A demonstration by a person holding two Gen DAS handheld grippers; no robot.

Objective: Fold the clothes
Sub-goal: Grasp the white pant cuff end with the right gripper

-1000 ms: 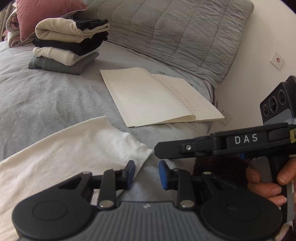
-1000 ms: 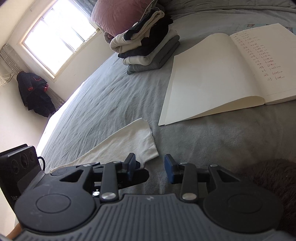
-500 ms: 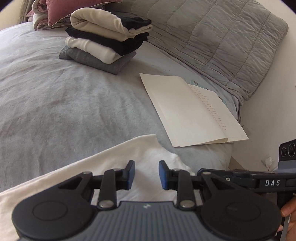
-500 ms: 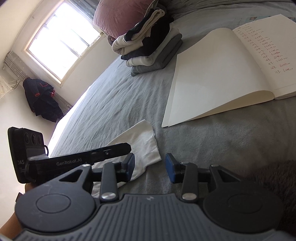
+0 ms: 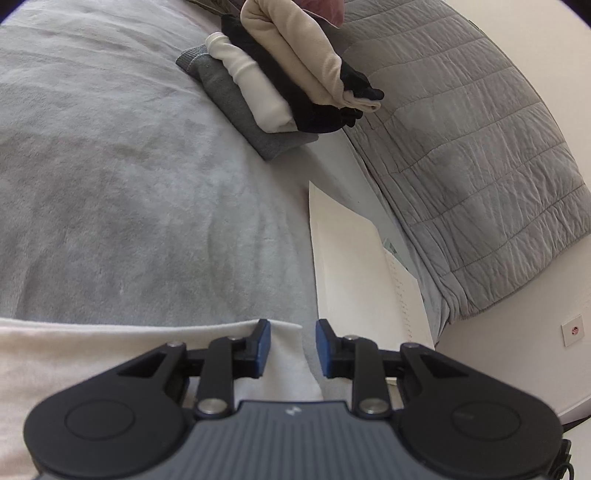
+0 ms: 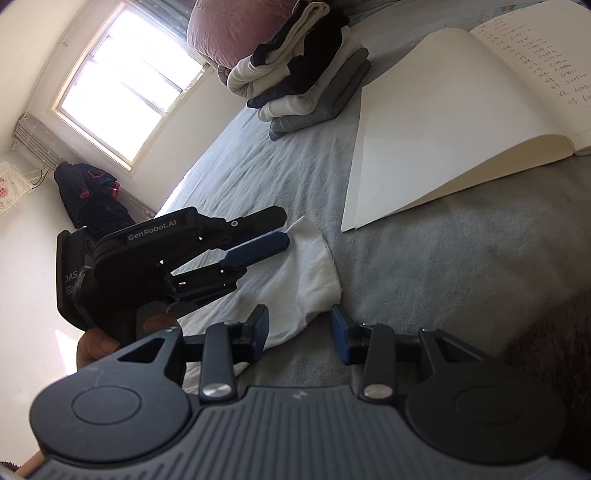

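Note:
A white garment [image 5: 110, 354] lies flat on the grey bed, and its sleeve end [image 6: 306, 266] reaches toward the notebook. My left gripper [image 5: 293, 349] hovers just over that sleeve end, rolled on its side in the right wrist view [image 6: 282, 230]. Its jaws stand apart and the blue pads [image 5: 263, 347] press on nothing. My right gripper [image 6: 299, 328] is open just short of the sleeve's cuff corner, which shows between and beyond its pads without touching them. A hand [image 6: 96, 343] holds the left gripper's handle.
A stack of folded clothes [image 5: 288, 85] sits further up the bed, in front of a pink pillow [image 6: 236, 29]. An open notebook [image 6: 443, 129] lies to the right of the sleeve. A grey quilted pillow [image 5: 461, 147] leans on the wall. The window [image 6: 122, 85] and a hanging dark jacket [image 6: 92, 199] are at far left.
The left gripper has rolled onto its side and moved over the white sleeve end. The right gripper has dropped out of the left view. The right gripper has barely shifted.

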